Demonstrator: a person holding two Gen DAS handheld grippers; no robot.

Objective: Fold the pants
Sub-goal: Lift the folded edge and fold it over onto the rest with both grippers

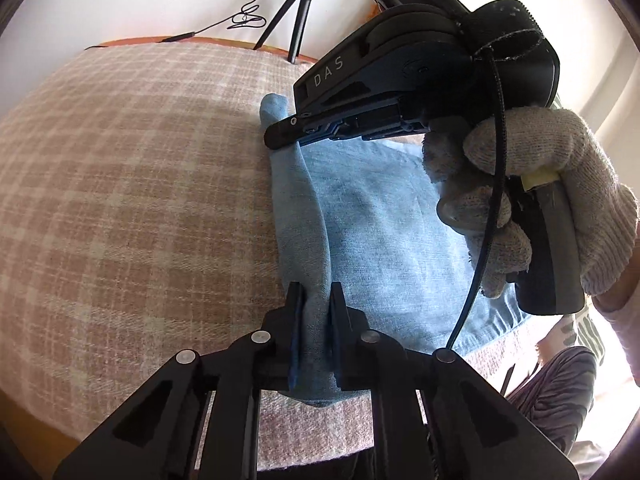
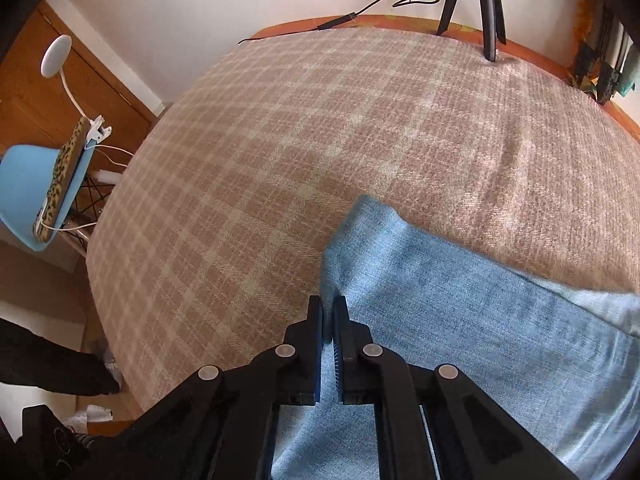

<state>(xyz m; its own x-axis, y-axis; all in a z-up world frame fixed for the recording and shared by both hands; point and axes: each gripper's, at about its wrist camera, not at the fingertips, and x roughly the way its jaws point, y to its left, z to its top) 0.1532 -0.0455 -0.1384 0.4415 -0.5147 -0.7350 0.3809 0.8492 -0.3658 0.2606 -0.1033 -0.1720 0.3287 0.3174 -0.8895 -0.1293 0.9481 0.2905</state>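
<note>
On plaid blanket (image 2: 248,184), both tongs pinch pants (image 2: 460,340).

Letters on right gripper (image 1: 280,136): "DAS", in pale letters on its black side, upper middle of the left wrist view.
Letters at lower left of the right wrist view: a few pale ones, too blurry to read.

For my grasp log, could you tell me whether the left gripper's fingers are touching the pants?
Touching: in the left wrist view, the left gripper has both fingers pressed against a raised fold of the pants.
</note>
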